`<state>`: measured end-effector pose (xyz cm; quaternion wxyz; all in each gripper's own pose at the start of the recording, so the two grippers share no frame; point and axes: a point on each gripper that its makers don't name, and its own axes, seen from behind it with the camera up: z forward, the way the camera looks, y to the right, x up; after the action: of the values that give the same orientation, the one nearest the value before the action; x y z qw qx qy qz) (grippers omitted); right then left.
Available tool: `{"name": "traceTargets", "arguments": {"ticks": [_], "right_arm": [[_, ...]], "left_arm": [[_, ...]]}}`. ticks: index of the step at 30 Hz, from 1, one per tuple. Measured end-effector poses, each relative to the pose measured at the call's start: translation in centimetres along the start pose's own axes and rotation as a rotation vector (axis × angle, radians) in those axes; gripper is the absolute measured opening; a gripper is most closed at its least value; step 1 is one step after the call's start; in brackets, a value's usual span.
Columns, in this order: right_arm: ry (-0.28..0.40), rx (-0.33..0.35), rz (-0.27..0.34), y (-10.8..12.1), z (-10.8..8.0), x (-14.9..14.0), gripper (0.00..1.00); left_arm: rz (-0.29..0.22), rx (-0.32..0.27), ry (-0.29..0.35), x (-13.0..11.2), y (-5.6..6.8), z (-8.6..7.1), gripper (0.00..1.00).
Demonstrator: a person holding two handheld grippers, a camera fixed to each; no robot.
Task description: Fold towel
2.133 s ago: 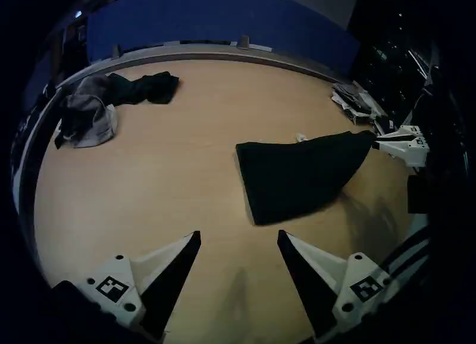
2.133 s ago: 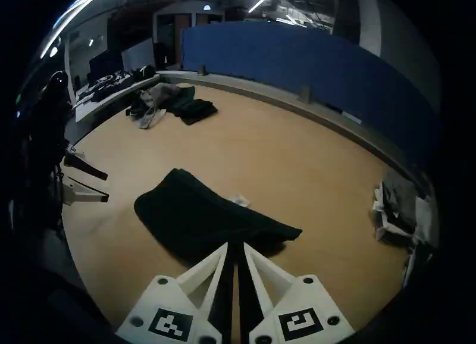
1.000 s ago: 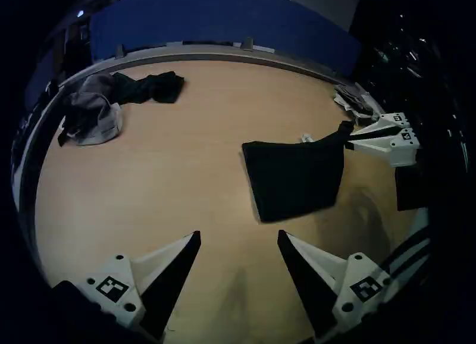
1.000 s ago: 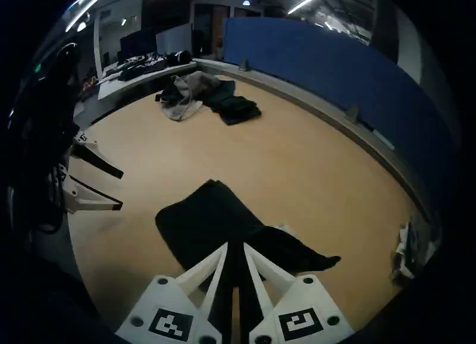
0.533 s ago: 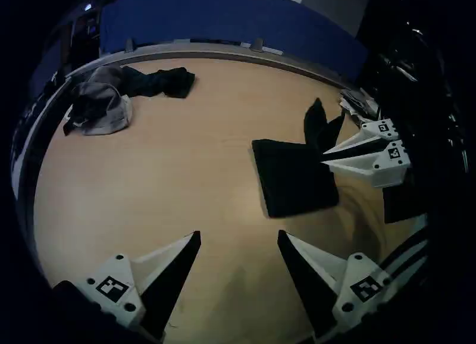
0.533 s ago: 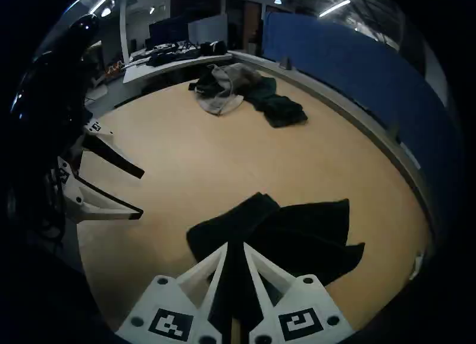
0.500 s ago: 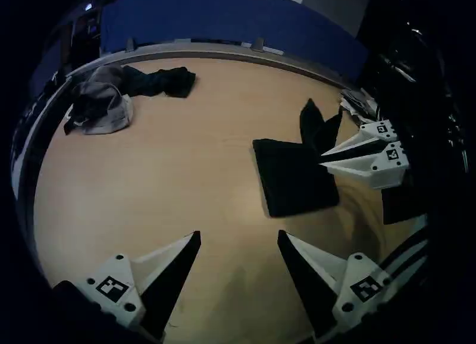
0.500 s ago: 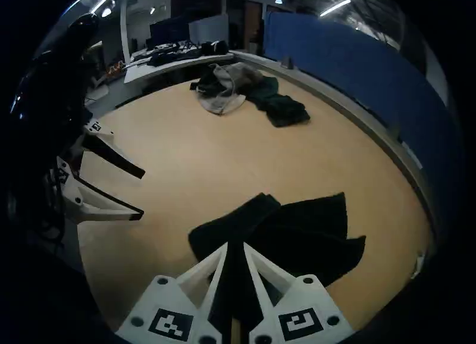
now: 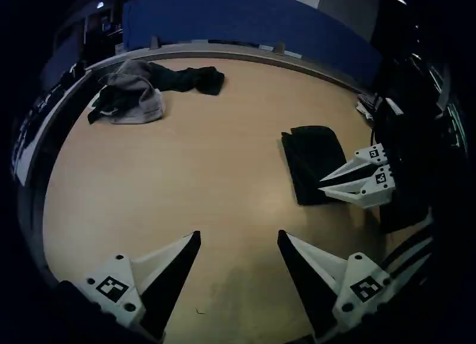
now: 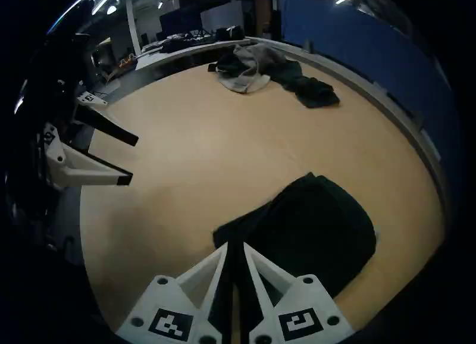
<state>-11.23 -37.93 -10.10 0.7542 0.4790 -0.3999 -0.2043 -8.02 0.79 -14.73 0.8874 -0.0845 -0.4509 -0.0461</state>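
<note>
Now the right gripper (image 10: 235, 247) is narrow, its fingers almost together with only a dark slit between them, and its tips sit at the near edge of the towel (image 10: 315, 231). Dark cloth seems to run into that slit, so I judge that it pinches the edge, though the gap is too dark to be sure. The left gripper (image 9: 238, 235) is wide and holds nothing. It hovers over bare table (image 9: 178, 165), left of the towel and well apart from it.

The towel lies flat on the right side of the table as a dark, compact oblong with a rounded far end, one layer apparently over another. From that I take it that a fold is laid down, and that the step in hand is setting the held edge onto the layer below. The next move, as I judge it, calls for the right gripper to widen and lift clear without dragging the top layer. A further fold or a smoothing would then need the left gripper to come across.

Far left on the table lie clothes (image 9: 134, 97), grey and dark, well apart from the work, and a blue partition (image 9: 250, 22) runs behind them. Pale clutter (image 9: 370, 105) at the far right is too small to name. The towel's layers cannot be counted against its dark cloth, and the edge under the fingers is hidden.
</note>
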Motion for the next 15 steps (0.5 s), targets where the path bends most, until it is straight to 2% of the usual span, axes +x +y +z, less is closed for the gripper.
{"name": "traceTargets", "arguments": {"ticks": [6,15], "right_arm": [[-0.007,0.006,0.0,-0.36,0.62,-0.47,0.03],[-0.005,0.007,0.009,-0.43,0.43,-0.54,0.06]], "left_arm": [[-0.028,0.02,0.008,-0.57,-1.26,-0.63,0.96],[-0.018,0.018,0.009,-0.74,-1.07,-0.85,0.96]]}}
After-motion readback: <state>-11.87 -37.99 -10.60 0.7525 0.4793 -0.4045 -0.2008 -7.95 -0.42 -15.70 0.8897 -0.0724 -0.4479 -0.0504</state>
